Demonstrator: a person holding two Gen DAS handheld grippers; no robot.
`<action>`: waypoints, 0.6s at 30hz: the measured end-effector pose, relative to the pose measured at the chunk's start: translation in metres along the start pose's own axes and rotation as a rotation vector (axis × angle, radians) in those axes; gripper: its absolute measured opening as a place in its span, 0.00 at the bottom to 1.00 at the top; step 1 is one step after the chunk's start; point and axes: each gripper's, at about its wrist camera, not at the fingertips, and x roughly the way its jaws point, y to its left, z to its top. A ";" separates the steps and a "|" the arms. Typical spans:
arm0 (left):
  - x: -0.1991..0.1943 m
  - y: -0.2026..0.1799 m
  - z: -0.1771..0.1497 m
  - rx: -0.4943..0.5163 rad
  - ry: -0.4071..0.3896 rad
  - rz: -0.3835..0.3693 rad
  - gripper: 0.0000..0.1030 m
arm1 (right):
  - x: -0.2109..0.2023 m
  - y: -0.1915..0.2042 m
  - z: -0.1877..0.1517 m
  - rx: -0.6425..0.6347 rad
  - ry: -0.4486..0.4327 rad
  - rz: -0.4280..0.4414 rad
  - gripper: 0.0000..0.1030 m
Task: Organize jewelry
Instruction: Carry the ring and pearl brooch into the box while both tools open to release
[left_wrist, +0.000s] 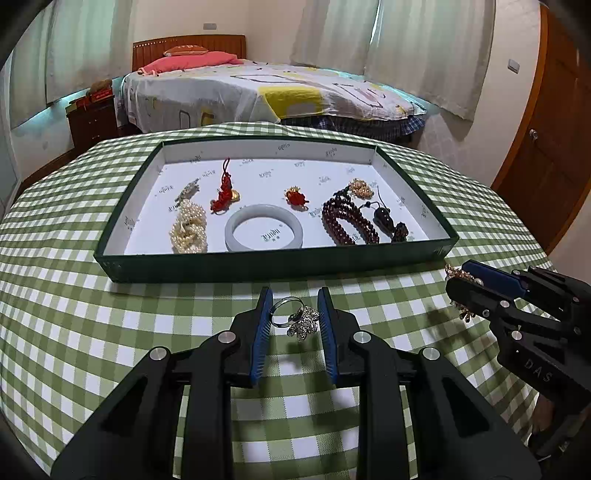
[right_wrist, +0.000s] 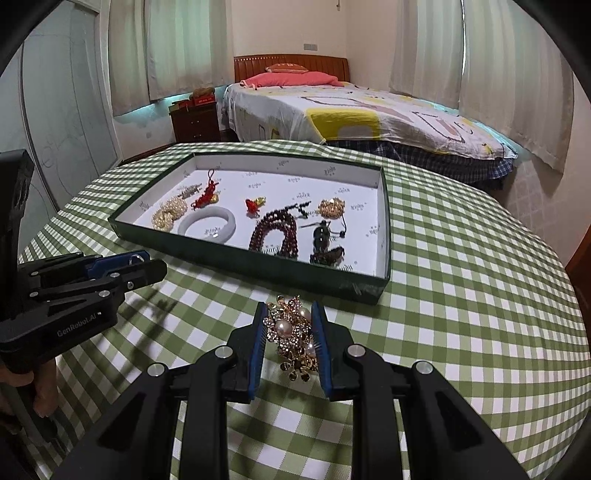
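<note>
Presently catalogued: green-and-white gingham tablecloth (left_wrist: 110, 332), woven, over a round table. Shallow rectangular tray (left_wrist: 280, 264) — dark green walls, white printed lining — holding a smooth pale bangle (left_wrist: 264, 228), knobbly pearl cluster (left_wrist: 187, 230), glossy dark-red bead strand (left_wrist: 347, 221) and red knotted tassel (left_wrist: 223, 192).

Left gripper (left_wrist: 295, 314), ribbed blue pads, jaws narrowed and pressing a silver ring with a rhinestone flower (left_wrist: 295, 317), just before the tray's near wall.

Right gripper (right_wrist: 290, 332), jaws likewise narrowed, clamping a gilt brooch with pearls (right_wrist: 291, 332) — above the cloth, near the tray's corner.
</note>
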 end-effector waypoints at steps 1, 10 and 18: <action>-0.001 0.000 0.000 0.000 -0.003 0.002 0.24 | -0.001 0.000 0.001 0.000 -0.003 0.000 0.24; -0.014 0.005 0.011 -0.012 -0.038 0.008 0.24 | -0.008 0.006 0.014 0.000 -0.039 -0.003 0.24; -0.030 0.011 0.031 -0.014 -0.101 0.009 0.24 | -0.015 0.010 0.035 0.009 -0.093 -0.008 0.24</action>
